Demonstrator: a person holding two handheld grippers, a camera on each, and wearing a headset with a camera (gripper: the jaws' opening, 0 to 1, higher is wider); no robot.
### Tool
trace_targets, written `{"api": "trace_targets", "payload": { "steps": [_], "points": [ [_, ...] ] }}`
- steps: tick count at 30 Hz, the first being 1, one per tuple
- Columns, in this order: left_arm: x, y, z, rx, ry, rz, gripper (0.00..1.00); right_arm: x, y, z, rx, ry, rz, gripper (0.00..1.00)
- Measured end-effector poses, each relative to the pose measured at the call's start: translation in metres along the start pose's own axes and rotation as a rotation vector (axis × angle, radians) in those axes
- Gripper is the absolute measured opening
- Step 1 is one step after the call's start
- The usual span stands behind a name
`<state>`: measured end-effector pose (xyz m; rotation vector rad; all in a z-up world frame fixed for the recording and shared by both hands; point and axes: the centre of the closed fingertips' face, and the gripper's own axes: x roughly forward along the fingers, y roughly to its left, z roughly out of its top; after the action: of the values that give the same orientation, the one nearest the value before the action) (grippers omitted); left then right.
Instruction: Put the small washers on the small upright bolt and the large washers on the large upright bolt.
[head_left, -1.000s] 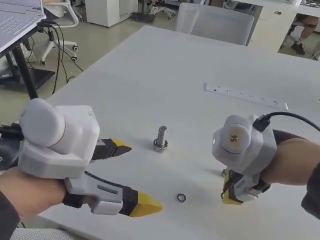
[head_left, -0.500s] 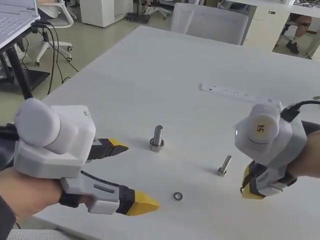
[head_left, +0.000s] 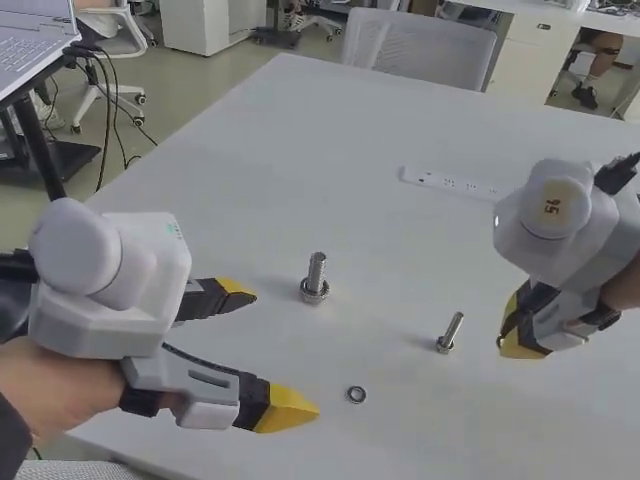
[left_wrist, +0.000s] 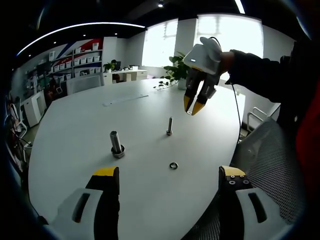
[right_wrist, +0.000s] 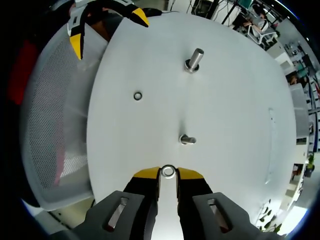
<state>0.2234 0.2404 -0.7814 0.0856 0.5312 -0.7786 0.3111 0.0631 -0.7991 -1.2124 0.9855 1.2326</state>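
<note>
Moved: right tongs (head_left: 518, 343) rise rightward, pinching washer (right_wrist: 168, 171).
Left tongs (head_left: 264, 350): spread wide, empty.
Next: centre washer over small bolt (head_left: 449, 332), lower.

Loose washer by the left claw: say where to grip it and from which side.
Likely best: pinch the loose washer across its outer rim, straight down from above. It lies flat on the table, so no edge stands up for a sideways grip. The open left claw is nearest.
</note>
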Motion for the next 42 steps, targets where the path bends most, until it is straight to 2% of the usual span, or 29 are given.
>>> {"api": "trace_targets", "payload": {
  "steps": [10,21,42],
  "points": [
    [0.001,0.000,-0.001,-0.004,0.004,0.002,0.81,0.001,-0.020,0.015,-0.037,-0.007,-0.014,0.13],
    [0.000,0.001,-0.003,-0.013,0.003,0.008,0.81,0.011,-0.030,0.028,-0.071,-0.002,0.007,0.13],
    [-0.002,0.000,-0.004,-0.018,0.002,0.011,0.81,0.025,-0.028,0.030,-0.084,0.019,0.052,0.13]
  ]
}}
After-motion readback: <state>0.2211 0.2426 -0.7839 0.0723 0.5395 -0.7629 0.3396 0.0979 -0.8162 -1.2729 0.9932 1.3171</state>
